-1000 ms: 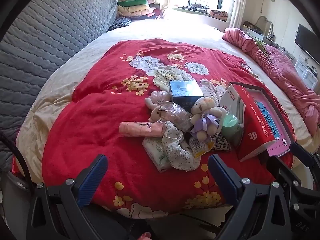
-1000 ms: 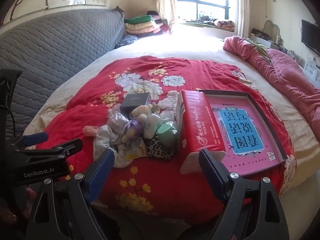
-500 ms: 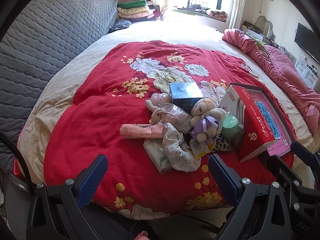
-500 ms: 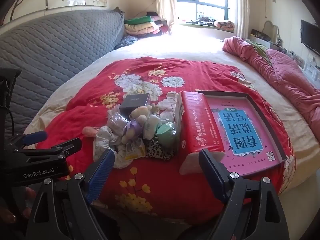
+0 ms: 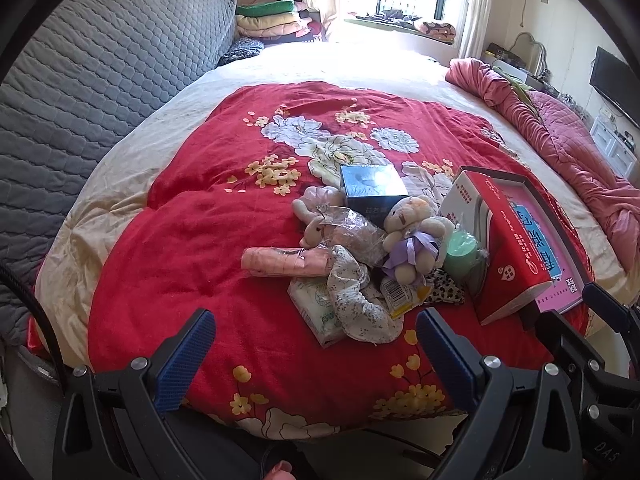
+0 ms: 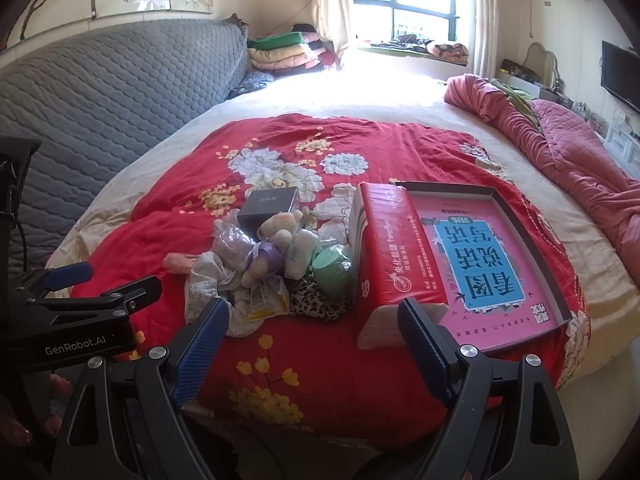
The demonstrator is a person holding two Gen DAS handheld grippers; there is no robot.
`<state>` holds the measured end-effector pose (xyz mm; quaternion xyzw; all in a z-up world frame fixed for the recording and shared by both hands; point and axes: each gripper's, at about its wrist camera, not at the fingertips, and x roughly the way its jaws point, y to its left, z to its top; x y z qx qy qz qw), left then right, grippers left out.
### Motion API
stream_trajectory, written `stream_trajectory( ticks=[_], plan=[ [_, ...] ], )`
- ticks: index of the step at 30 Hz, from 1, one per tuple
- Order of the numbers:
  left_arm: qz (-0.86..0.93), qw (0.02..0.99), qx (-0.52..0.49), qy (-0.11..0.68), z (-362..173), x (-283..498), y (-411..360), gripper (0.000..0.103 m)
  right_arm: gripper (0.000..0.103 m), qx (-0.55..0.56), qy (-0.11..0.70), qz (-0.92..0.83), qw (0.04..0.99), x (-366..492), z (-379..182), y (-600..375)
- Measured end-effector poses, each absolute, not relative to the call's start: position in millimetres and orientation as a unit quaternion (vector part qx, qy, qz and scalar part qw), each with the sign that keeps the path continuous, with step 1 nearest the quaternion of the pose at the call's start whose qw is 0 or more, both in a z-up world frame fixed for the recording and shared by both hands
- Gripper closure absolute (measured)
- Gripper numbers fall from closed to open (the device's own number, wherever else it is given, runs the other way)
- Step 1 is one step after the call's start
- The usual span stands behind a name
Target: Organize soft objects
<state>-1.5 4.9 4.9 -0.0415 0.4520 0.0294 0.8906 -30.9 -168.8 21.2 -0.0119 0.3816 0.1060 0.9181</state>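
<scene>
Left gripper point(image 5: 312, 344): fingers spread, empty, above the near edge of the bed point(image 5: 360, 60).
Right gripper point(image 6: 314, 330): fingers spread, empty, near the tissue pack point(image 6: 394, 256).
Soft pile: bear point(image 5: 410, 232), bunny point(image 5: 320, 216), pink roll point(image 5: 284, 261), floral cloth point(image 5: 352, 296), heaped mid-blanket point(image 5: 192, 248).
Tray point(image 6: 532, 240): right of the pile, tissue pack leaning on it.
Dark box point(image 5: 374, 188): behind the pile.

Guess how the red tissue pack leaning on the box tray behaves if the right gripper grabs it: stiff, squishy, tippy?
Likely squishy: the red tissue pack looks plastic-wrapped over soft paper, so its sides may give. Probably light for its bulk. It lies tilted, one long edge propped on the box tray rim, so a sideways nudge could slide it off. The film may be slippery against the right gripper.
</scene>
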Motion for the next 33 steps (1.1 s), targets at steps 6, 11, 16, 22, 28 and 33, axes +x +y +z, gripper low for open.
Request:
stream_trajectory(
  ticks=[6,11,16,22,28,33],
  plan=[
    [0.03,0.891,-0.041,0.452,3.6,-1.3,5.6,0.002,0.016,-0.013,0.38,0.105,0.919,-31.3,21.7,-168.3],
    [0.031,0.89,-0.041,0.453,3.5,-1.3,5.5,0.002,0.016,-0.013,0.379,0.104,0.919,-31.4,21.9,-168.2],
    [0.031,0.891,-0.04,0.451,2.5,-2.0,5.4,0.002,0.016,-0.014,0.38,0.105,0.919,-31.0,22.1,-167.3],
    [0.03,0.891,-0.039,0.451,0.9,-1.8,5.7,0.002,0.016,-0.013,0.382,0.102,0.918,-30.3,21.9,-167.9],
    [0.03,0.891,-0.034,0.451,1.4,-2.1,3.2,0.002,0.016,-0.014,0.383,0.102,0.918,-28.8,22.5,-167.9],
    [0.029,0.892,-0.035,0.45,1.7,-2.2,2.4,0.002,0.016,-0.011,0.386,0.103,0.917,-28.4,20.4,-169.8]
  ],
)
